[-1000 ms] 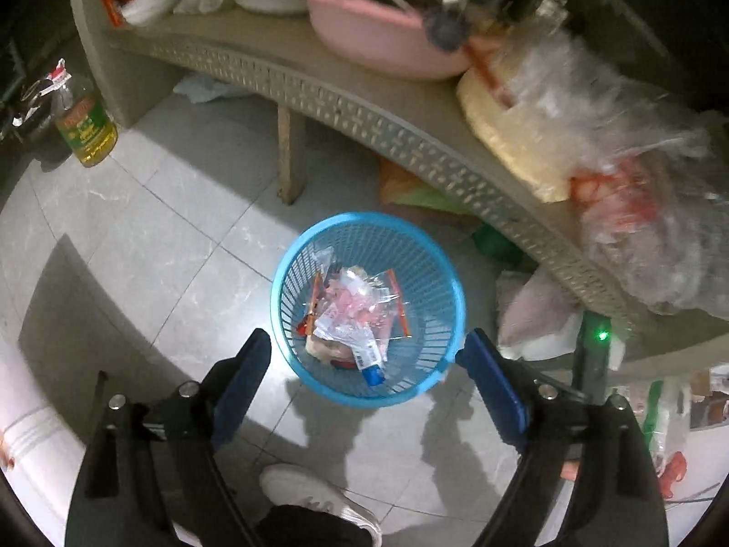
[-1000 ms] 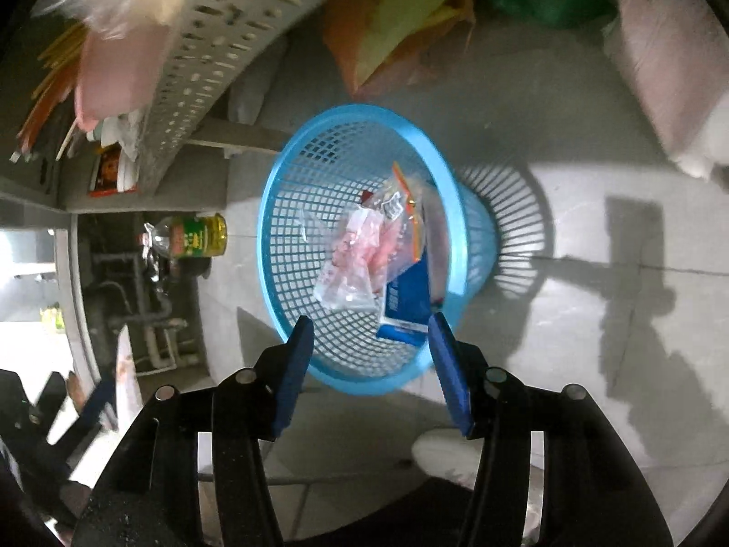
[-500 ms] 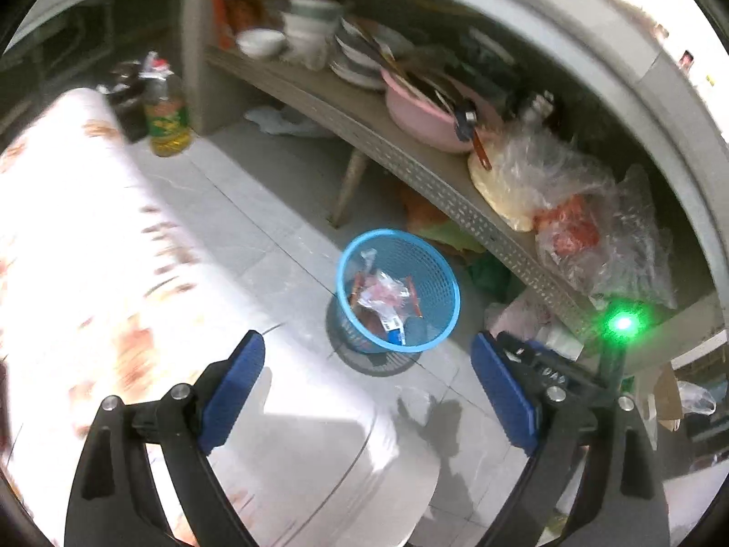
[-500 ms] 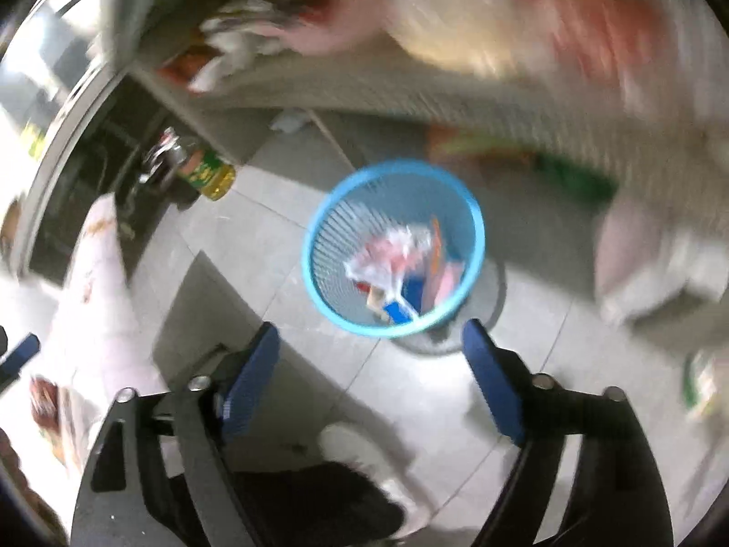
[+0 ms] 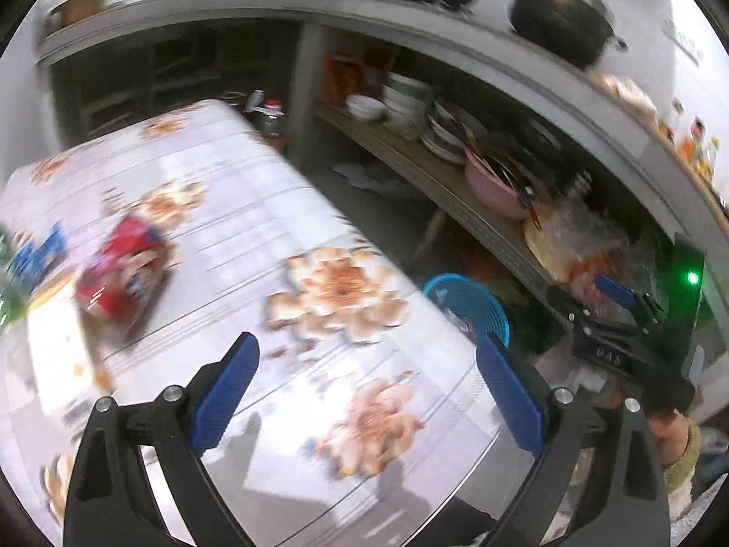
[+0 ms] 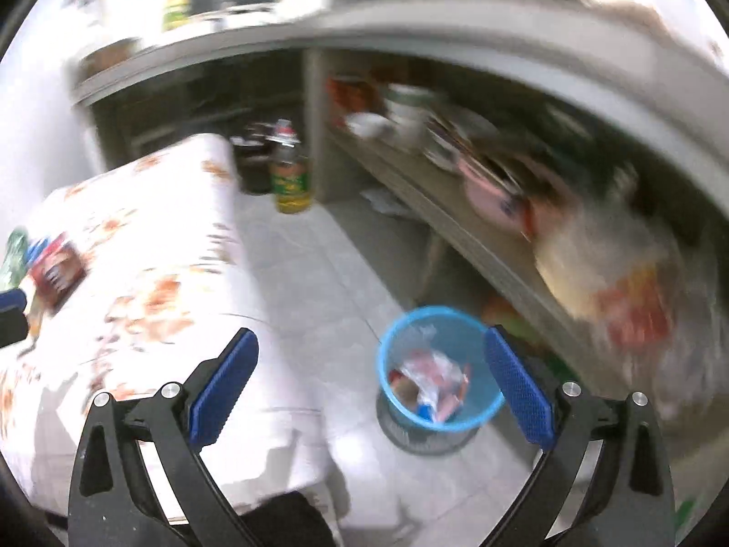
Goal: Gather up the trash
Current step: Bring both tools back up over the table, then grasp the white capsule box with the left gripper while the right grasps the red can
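The round blue plastic mesh basket point(image 6: 439, 367) of wrappers stands on open pale floor tiles point(image 6: 319, 282), between the flower-patterned tablecloth's edge point(image 5: 319, 301) and the crowded low shelf point(image 6: 455, 223). The left gripper point(image 5: 369, 392) gapes empty; the right gripper point(image 6: 371, 387), jaws just opened wider, is empty too. A blurred red packet point(image 5: 120, 273) lies on the cloth.

Home kitchen: pot point(image 5: 558, 18) on counter (stacked dishes point(image 5: 449, 130) beneath).
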`<action>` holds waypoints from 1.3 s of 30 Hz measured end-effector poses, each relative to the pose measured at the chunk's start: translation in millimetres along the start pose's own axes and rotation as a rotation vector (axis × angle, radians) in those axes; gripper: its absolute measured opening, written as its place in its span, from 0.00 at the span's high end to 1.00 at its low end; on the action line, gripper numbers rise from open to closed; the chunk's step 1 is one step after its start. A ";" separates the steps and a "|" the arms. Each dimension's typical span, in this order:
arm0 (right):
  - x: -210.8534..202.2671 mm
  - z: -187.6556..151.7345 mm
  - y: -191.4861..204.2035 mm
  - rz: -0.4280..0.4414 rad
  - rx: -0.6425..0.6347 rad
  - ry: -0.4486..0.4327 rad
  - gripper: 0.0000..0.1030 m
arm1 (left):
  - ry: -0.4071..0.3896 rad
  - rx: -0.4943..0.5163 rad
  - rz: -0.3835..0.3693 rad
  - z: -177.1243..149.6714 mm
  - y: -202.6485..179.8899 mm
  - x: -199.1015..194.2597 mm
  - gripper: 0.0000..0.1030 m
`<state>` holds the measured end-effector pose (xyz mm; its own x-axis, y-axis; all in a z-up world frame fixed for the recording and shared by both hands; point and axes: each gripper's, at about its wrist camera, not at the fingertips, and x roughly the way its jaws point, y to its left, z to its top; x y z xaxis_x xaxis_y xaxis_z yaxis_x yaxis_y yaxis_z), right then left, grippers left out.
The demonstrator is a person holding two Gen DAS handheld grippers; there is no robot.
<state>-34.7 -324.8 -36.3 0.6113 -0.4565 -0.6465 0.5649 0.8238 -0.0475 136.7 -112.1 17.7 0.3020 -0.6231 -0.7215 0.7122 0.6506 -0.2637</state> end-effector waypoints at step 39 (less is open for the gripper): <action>132.7 81.3 281.6 0.804 0.385 0.745 0.08 | -0.132 -0.478 0.491 -61.1 188.0 3.0 0.08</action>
<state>250.6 -180.7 -73.6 0.4646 0.5681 -0.6793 0.3715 0.5713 0.7318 232.8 34.9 -73.2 0.6134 -0.2361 -0.7537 0.1258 0.9713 -0.2019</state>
